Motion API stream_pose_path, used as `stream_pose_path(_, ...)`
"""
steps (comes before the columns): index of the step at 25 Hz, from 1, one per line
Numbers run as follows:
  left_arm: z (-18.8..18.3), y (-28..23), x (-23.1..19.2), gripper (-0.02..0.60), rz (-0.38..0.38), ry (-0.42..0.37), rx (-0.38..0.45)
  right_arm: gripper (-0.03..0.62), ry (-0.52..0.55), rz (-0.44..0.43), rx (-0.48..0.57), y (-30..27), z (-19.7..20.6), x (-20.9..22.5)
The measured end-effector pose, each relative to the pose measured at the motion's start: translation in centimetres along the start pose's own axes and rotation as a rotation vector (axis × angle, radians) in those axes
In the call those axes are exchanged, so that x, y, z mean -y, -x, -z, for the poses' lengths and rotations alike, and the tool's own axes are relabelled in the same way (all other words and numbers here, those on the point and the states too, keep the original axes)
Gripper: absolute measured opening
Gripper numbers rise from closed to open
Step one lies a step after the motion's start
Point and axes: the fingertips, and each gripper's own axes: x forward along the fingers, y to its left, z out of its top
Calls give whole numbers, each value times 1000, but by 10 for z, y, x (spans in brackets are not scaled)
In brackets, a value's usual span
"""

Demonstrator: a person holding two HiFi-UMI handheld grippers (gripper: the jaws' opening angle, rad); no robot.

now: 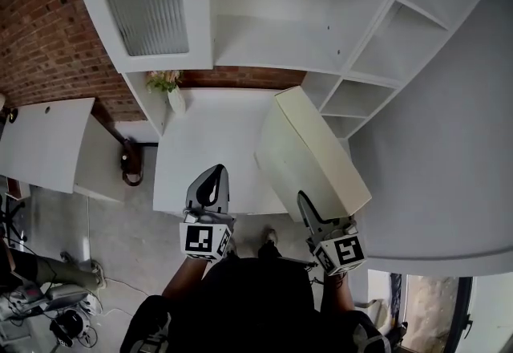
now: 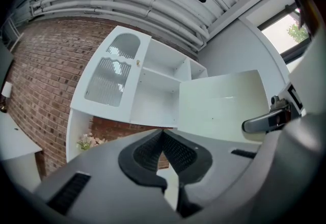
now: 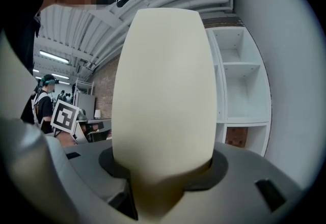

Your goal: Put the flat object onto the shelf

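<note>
Flat object (image 1: 309,152): I count one, a cream slab. It is off the bench, tilted, with its near end in my right gripper and its far end over the bench's right rear corner, close to the shelf's lower side cubbies.
Right gripper (image 1: 317,219): one; its fingers stand wide and clamp the slab's near end, which fills the right gripper view.
Left gripper (image 1: 210,187): one; its fingers are pressed together with nothing between them, and it hangs over the bench's front edge, left of the slab.
Shelf (image 1: 272,62): one white unit against the brick wall (image 1: 48,30). I see two wide open-fronted bays in the middle and a column of small cubbies on the right.
Door (image 1: 148,10): one, with ribbed glass, at the unit's left.
Bench (image 1: 208,159): one white top under the shelf.
Flower vase (image 1: 172,93): one, at the bench's left rear corner.
Edges: a white wall (image 1: 433,151) runs just beside the slab's right edge.
Room: the open space I see lies to the slab's left, over the bench's middle, and ahead into the wide bays.
</note>
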Motion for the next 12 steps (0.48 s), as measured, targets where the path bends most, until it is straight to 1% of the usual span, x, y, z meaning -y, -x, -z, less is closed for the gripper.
stream_pose_path(3,-2,-10,-4,9,-28,2,10,259,136,-10,-53,-7,-12,7)
stream_pose_path(4,-1,-14,-5,9,-35,4,8,259,202,-4,-79,-9,-18,10)
stream_pose_path(6,3,-22,-5,9,-45,15,1,259,345,37,-118,-13,-29,17)
stream_pose_path(7,4,-26,-4,9,-49,19,0,259,421,63,-117,-17,-36,21)
stream_pose_path(10,3,-36,-2,9,-67,15,4,259,671,104,-46,-33,-64,29)
stream_pose_path(12,0,-41,-2,9,-82,5,6,259,765,118,-27,-42,-75,34)
